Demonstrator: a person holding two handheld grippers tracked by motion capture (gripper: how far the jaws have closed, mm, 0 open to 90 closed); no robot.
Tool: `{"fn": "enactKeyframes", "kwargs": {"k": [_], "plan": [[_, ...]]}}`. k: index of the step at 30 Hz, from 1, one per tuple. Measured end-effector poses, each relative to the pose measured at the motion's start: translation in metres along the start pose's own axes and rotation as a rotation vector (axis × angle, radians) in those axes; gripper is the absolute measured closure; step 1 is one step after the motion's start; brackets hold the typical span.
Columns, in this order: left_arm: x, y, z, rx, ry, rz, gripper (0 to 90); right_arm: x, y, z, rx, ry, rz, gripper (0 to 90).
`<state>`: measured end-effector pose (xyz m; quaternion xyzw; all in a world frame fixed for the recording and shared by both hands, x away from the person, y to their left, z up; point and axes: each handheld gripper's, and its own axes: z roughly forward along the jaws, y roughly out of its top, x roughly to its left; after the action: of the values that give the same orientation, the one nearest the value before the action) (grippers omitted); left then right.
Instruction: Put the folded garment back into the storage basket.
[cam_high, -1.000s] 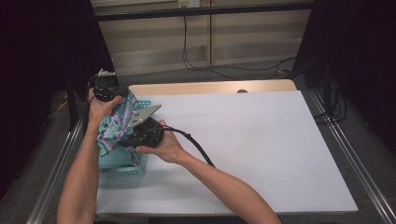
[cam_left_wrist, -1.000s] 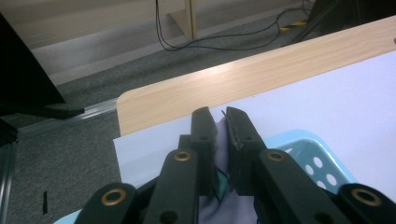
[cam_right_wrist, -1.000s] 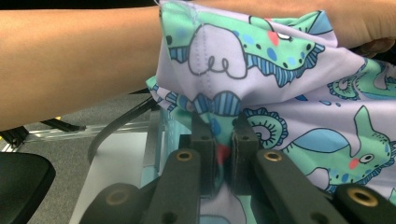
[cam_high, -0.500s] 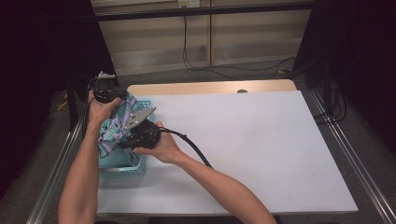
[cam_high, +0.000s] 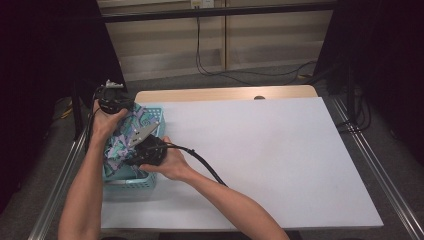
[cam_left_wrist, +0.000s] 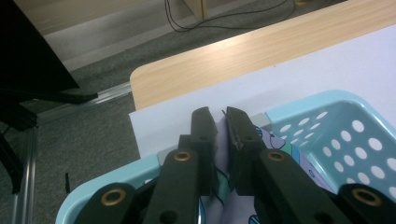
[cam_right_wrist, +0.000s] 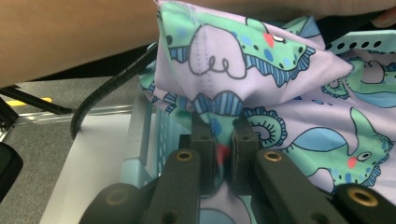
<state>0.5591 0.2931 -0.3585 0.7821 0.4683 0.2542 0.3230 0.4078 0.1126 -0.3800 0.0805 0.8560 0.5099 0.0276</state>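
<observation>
Left hand-held gripper (cam_left_wrist: 220, 122): jaws closed onto a fold of thin lilac cloth printed with green and blue creatures (cam_right_wrist: 299, 112), pinched above the far corner of the pale turquoise perforated plastic basket (cam_left_wrist: 348, 135). Right hand-held gripper (cam_right_wrist: 219, 135): jaws likewise clamped on the same cloth, lower down, at about 5 o'clock from the left one in the high view. Cloth bunched between the 2 hand-held grippers (cam_high: 131, 131), hanging partly into the basket (cam_high: 127, 181). Basket at 9 o'clock on the white surface (cam_high: 280, 150), touching its left edge. Black ribbed cable (cam_high: 205, 162) trailing from the right hand-held gripper toward 5 o'clock.
</observation>
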Motion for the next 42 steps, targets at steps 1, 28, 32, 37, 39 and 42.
{"fn": "enactKeyframes", "kwargs": {"k": [1,28,32,37,39,42], "plan": [[0.0,-0.002,0.0,-0.004,-0.009,-0.014,82.4,0.001,0.0,0.001,0.005,0.0,0.005,84.0],[0.025,-0.027,0.004,0.042,0.041,-0.055,82.1,0.002,0.0,0.032,0.061,-0.017,0.019,83.9],[0.025,-0.029,0.005,0.039,0.046,-0.075,82.1,0.001,0.0,0.036,0.074,-0.022,0.024,83.7],[0.024,-0.029,0.007,0.045,0.046,-0.073,82.0,0.002,0.0,0.042,0.092,-0.026,0.005,83.6],[0.025,-0.03,0.008,0.041,0.056,-0.079,81.9,0.002,0.001,0.044,0.1,-0.028,0.006,83.5],[0.026,-0.031,0.009,0.067,0.06,-0.056,81.7,0.002,0.001,0.045,0.115,-0.029,0.015,83.4]]}}
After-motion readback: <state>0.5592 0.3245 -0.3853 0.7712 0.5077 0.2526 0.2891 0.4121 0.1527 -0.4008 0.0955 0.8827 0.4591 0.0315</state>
